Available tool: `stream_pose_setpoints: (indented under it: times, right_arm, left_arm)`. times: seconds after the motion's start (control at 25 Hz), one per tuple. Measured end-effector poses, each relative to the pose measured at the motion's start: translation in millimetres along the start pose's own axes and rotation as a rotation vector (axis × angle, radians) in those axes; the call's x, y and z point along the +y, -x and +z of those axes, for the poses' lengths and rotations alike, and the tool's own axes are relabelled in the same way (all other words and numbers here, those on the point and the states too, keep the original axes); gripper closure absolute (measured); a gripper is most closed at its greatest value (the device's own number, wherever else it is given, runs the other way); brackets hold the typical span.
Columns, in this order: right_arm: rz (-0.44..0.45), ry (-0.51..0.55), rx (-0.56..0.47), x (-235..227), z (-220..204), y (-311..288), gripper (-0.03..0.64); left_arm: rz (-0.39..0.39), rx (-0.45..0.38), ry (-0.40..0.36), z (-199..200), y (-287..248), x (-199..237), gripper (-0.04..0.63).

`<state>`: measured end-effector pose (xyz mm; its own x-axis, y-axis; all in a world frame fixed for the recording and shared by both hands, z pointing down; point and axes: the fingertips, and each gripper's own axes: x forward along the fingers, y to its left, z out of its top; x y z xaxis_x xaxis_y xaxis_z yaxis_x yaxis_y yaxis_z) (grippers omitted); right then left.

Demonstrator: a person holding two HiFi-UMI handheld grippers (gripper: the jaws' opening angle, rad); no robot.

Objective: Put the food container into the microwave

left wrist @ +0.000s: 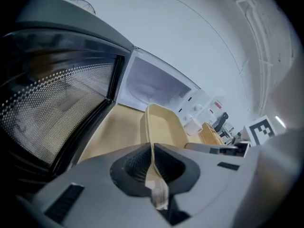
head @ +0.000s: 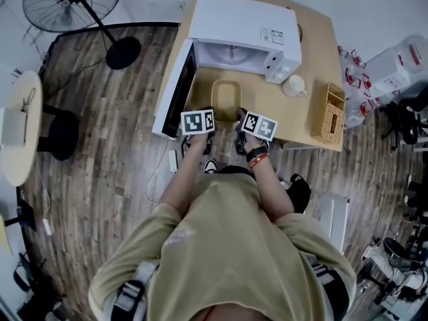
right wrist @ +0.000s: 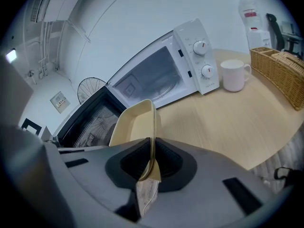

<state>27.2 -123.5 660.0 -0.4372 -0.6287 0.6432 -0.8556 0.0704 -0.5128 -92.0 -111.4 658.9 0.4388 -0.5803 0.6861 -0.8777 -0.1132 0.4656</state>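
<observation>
Container [head: 226, 100] is in front of the open microwave [head: 244, 32], ahead of both grippers. Left gripper [left wrist: 153, 161] clamps its left rim; right gripper [right wrist: 151, 161] clamps its right rim.

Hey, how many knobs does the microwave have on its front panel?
2, both on the control panel of the microwave, right of the open cavity: an upper knob and a lower knob directly beneath it. None seems hidden.

Fan [head: 70, 2] cut by top edge; microwave [head: 244, 29] label unreadable — too small.
</observation>
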Motion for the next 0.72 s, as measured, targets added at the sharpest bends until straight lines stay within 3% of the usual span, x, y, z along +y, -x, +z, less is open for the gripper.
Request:
stream_pose_setpoints:
  times: [0.72]
  right_arm:
    - [-0.002,-0.03,-0.004,-11.1,59.0,-45.1,0.568]
  left_arm:
    - [0.019,0.002,-0.017,57.0,-49.7,6.2,0.557]
